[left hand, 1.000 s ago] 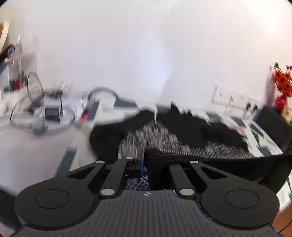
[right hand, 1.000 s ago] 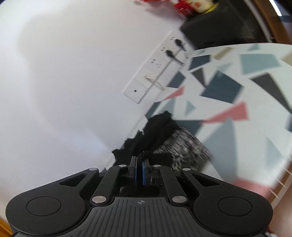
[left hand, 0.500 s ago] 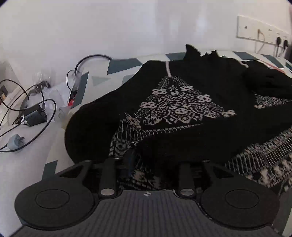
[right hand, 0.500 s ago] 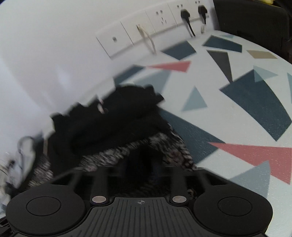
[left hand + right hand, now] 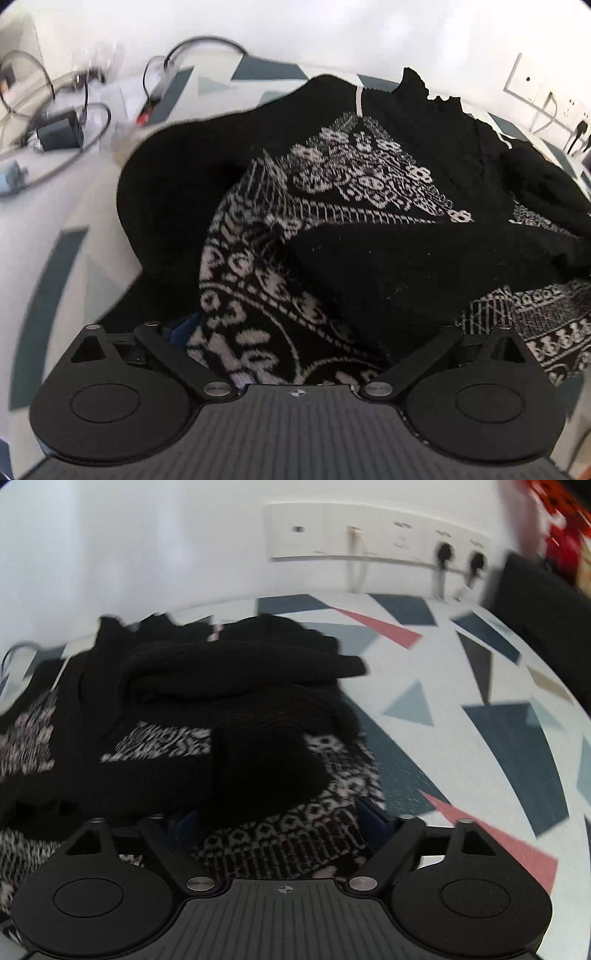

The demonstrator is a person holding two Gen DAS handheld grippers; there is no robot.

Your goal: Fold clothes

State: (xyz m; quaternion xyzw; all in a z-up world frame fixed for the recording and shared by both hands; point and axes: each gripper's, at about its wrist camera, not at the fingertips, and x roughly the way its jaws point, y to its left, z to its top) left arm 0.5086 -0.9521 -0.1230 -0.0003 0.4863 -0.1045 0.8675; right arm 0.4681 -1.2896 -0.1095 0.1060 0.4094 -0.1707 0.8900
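Observation:
A black knit sweater with white patterned bands (image 5: 362,192) lies bunched on a table with a coloured triangle print (image 5: 480,716). In the left wrist view it fills the middle and right, with its folded hem lying over the space between my fingers. My left gripper (image 5: 295,332) is open, jaws spread wide, with the cloth loose between them. The sweater also shows in the right wrist view (image 5: 221,709) as a heap at the left and centre. My right gripper (image 5: 284,823) is open too, its blue fingertips (image 5: 369,814) either side of the patterned hem.
Black cables, a power adapter (image 5: 59,131) and a plug lie on the table at the far left. A white wall socket strip (image 5: 369,531) with two black plugs runs behind the table. A dark object (image 5: 543,602) stands at the far right.
Both grippers came down to the table with the sweater and opened. The sweater, held up a second ago, now lies folded over on the table.

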